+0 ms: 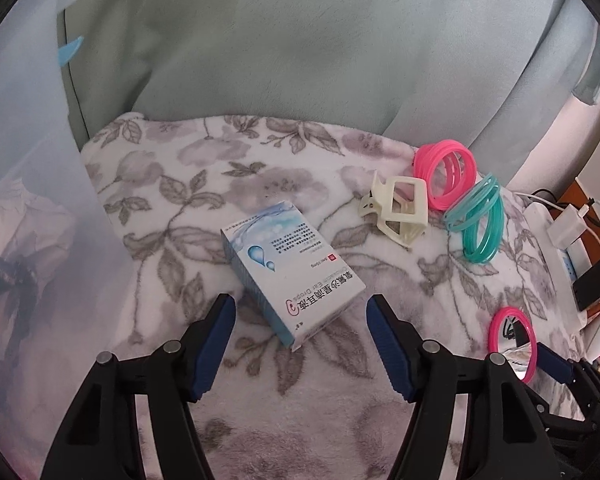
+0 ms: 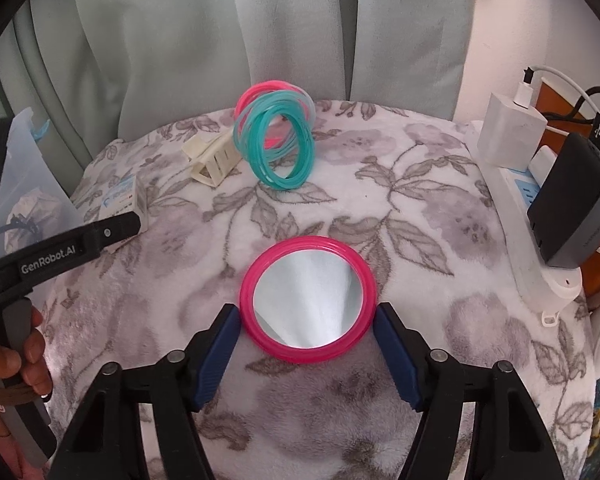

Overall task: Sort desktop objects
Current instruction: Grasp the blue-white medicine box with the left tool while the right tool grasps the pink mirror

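A white and blue ear-drops box (image 1: 290,270) lies on the floral blanket (image 1: 220,184); my left gripper (image 1: 300,314) is open with its blue pads either side of the box's near end. A round pink-rimmed mirror (image 2: 307,303) lies flat; my right gripper (image 2: 307,322) is open with its pads beside the mirror's rim, close to touching. The mirror also shows in the left wrist view (image 1: 514,342). A cream hair claw clip (image 1: 400,208), pink bangles (image 1: 446,174) and teal bangles (image 1: 478,224) lie further back. The box (image 2: 118,202), clip (image 2: 212,158) and teal bangles (image 2: 280,146) also show in the right wrist view.
A translucent plastic bin (image 1: 32,208) stands at the left edge. A white power strip (image 2: 528,232) with chargers and cables runs along the right edge. Pale curtains (image 2: 220,40) hang behind the blanket. The left gripper's arm (image 2: 60,248) crosses the left side.
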Demonstrator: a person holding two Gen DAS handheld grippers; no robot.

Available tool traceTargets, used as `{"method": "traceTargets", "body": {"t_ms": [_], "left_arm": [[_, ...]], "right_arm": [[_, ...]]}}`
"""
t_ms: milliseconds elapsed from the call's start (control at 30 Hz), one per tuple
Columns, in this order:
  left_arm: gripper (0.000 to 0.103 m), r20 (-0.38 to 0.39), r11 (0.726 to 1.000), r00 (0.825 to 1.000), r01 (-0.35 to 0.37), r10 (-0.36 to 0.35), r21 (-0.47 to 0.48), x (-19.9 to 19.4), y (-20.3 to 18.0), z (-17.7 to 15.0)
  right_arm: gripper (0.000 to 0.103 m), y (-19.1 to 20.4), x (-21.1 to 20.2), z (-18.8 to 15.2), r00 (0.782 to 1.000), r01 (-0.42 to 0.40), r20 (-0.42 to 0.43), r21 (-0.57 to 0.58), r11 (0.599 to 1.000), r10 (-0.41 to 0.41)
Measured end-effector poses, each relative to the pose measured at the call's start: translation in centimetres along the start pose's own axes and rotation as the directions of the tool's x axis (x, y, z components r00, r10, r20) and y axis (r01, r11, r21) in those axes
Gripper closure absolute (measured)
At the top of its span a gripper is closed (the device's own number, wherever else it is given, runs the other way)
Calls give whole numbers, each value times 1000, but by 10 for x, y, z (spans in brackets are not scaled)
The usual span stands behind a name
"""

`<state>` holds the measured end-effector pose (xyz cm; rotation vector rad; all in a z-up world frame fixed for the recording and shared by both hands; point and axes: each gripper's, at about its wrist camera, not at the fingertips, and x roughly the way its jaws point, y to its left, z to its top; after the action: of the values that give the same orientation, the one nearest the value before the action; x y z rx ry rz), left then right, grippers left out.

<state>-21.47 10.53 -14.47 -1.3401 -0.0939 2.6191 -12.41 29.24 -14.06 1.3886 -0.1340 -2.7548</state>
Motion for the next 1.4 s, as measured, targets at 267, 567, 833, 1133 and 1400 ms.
{"method": "traceTargets", "body": {"t_ms": [267,567,833,1133,1400], "left_arm": [[33,-19,1000,1000,-15,14,-13,11,-2,6],[34,-4,999,999,-37,37,-25,15,1,8],[44,11,1000,1000,8,-8,-9,5,2,1],[44,-7,999,1000,30,-30,17,-1,-3,-7],[45,-13,998,998,57,-57,24,-15,-5,-19]], "right_arm": [[31,1,0,-1,1000,6,6,-2,1000,-5],[31,0,0,-1,1000,-4,12,8,1000,4],[32,-1,-1,-2,1000,-16,14,19,1000,16],[32,-6,-5,-2,999,-34,13,56,998,33],[32,-11,-15,-12,1000,-21,4,78,997,21]]}}
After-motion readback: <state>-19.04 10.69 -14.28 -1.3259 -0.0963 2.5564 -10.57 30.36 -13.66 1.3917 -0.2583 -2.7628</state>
